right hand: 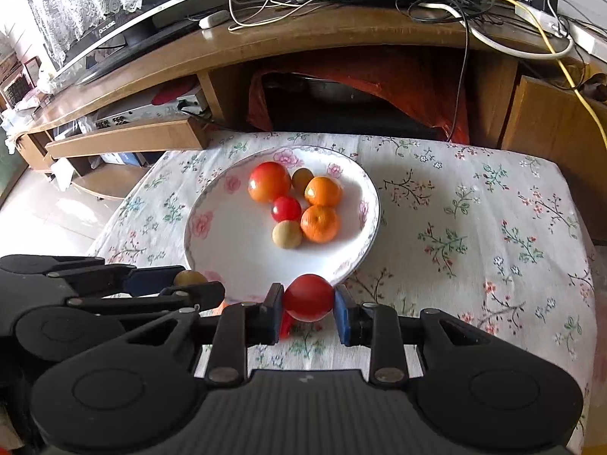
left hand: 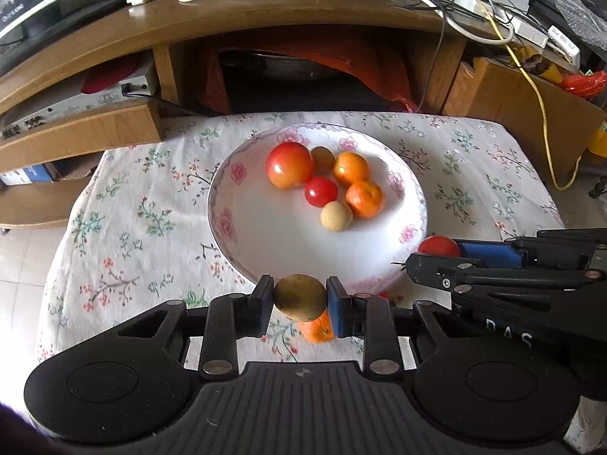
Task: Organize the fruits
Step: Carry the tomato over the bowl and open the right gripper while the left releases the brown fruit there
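Observation:
My left gripper is shut on a small brownish-green round fruit, held just before the near rim of the white flowered plate. An orange fruit lies on the cloth beneath it. My right gripper is shut on a small red tomato at the plate's near right rim; something red lies on the cloth under it. On the plate sit a large red-orange fruit, two oranges, a small red tomato, a pale round fruit and a brownish one.
The plate stands on a flowered tablecloth over a low table. Behind it is a wooden TV cabinet with cables, a power strip and an orange-red bag in its opening. Tiled floor lies to the left.

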{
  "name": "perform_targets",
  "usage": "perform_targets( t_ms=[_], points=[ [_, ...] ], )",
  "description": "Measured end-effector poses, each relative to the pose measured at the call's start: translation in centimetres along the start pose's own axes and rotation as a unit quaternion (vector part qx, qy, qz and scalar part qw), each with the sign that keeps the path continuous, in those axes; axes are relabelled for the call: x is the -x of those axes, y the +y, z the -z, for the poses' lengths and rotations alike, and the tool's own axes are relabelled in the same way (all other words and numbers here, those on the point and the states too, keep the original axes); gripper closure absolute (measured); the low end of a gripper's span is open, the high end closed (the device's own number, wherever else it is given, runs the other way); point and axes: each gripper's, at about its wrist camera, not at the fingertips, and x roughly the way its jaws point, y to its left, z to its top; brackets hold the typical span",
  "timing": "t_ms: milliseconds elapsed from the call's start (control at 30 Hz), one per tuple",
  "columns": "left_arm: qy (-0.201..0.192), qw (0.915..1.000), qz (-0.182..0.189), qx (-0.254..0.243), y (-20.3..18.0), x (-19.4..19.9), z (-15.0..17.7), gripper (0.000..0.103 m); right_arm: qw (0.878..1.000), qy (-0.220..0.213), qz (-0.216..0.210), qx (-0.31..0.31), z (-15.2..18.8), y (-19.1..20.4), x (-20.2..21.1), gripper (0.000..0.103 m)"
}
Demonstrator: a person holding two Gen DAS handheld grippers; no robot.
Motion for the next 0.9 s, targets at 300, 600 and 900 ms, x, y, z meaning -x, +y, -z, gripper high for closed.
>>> perform_targets(
  t_ms=[300,600,900],
  points=[
    [0.002,0.9999,-0.013,0.001,0.7,-1.8,-1.3,0.067,1.000,-0.002,-0.009,-0.008,-1.2,-0.4,-2.2,0.082],
    [0.012,0.9997,-0.019,0.002,0.8,-3.4,-1.9,0.067,1.000,0.001,-0.012,-0.008,-1.9,-1.0,-4.1,0.082],
    [0.012,0.9996,-0.023,0.007,0.8,-3.6,-2.1,0.064,1.000,-0.004,-0.018,-0.011,-2.0,-1.2,-4.6,0.081]
  ],
)
